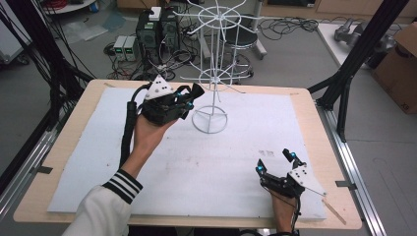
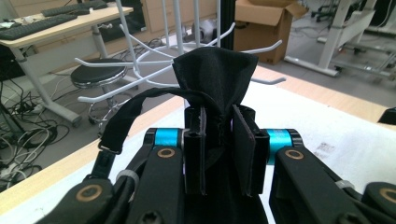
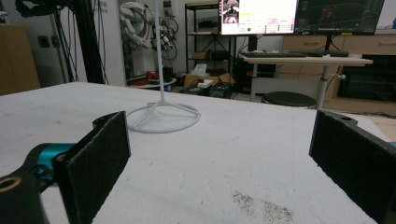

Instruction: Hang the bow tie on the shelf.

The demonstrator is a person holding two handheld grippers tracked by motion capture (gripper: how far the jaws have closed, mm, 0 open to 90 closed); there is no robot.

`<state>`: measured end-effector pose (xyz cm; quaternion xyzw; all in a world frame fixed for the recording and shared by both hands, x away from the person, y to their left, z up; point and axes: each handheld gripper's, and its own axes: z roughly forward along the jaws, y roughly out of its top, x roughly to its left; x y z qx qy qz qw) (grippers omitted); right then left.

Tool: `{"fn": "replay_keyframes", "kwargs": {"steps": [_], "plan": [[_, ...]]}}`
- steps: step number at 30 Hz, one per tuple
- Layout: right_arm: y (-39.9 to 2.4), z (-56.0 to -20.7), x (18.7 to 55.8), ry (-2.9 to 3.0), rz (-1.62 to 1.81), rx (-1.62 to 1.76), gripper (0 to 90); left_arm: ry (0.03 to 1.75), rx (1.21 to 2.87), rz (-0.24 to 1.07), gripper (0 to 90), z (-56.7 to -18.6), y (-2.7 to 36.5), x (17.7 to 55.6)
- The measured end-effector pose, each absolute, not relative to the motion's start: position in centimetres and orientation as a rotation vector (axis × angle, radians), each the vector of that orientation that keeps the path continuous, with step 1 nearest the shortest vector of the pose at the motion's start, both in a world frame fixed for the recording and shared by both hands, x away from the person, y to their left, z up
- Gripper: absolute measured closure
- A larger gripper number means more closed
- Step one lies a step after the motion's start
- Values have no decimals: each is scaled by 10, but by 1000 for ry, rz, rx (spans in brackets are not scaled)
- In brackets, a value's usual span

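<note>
Left tool is seen raised above the tabletop, just beside the white wire rack. A black cloth item w/ a strap is clamped between its jaws, which are nearly closed on the fabric. In the left gripper view the cloth is bunched up above the jaw tips, the strap looped out to one side, and the rack's hooks are seen right behind it; whether cloth touches a hook can't be told. From the high view the cloth is barely made out, only a dark lump at the tool's front.

Right tool is rested low on the white mat, near the front-right corner, well apart from the rack. Jaws are spread wide, nothing held. In the right gripper view the rack's ring base is seen ahead on the mat, plus a grey smudge close in.
</note>
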<state>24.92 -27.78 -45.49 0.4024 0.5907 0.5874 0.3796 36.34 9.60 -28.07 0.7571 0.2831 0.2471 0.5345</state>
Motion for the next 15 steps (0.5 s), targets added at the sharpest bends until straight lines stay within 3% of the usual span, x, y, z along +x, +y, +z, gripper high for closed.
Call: {"fn": "replay_keyframes", "kwargs": {"steps": [15], "plan": [[-278,-455,249,1500,1503,1015,42,673,1846,560,747,-291,80,369]]}}
